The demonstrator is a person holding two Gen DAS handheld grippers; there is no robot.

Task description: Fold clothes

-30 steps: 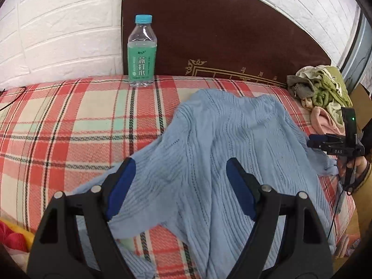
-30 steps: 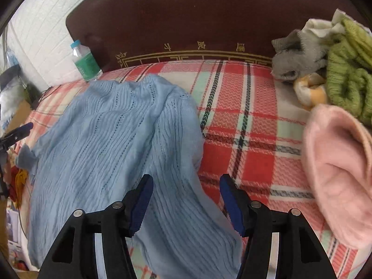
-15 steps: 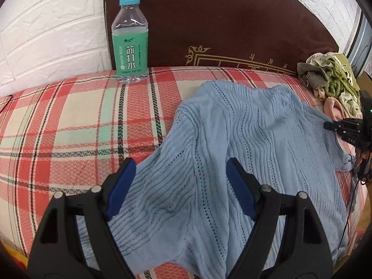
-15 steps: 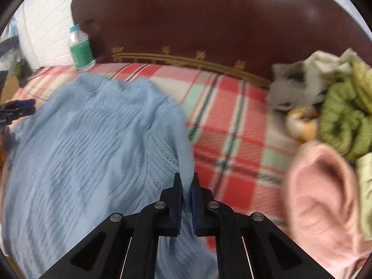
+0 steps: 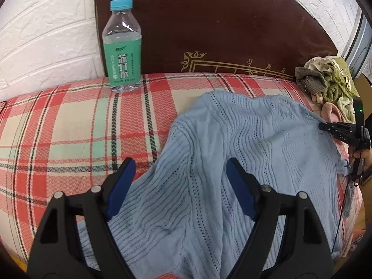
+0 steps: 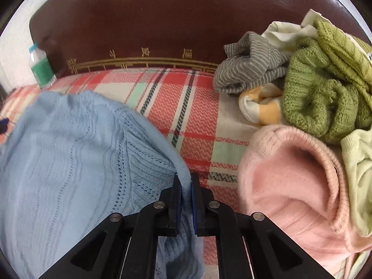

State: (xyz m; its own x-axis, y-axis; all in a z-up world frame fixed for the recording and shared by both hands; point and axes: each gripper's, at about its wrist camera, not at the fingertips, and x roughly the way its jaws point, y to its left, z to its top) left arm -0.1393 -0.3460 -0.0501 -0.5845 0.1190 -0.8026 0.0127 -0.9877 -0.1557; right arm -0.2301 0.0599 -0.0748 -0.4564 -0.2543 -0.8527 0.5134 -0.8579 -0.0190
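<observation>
Pale blue openwork knit sweater [image 5: 244,153]: lies spread and rumpled on the red-and-cream plaid bed cover [image 5: 58,127]. Right gripper [image 6: 185,183]: jaws, apart a second ago, have closed and now pinch the sweater's right edge. Left gripper [image 5: 179,181]: jaws spread over the knit, gripping nothing. Judgement: one edge secured; the fold can begin once the left takes hold.

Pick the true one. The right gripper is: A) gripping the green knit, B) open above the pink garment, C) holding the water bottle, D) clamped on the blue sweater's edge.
D: the right gripper has its pads closed on the edge of the blue sweater.
</observation>
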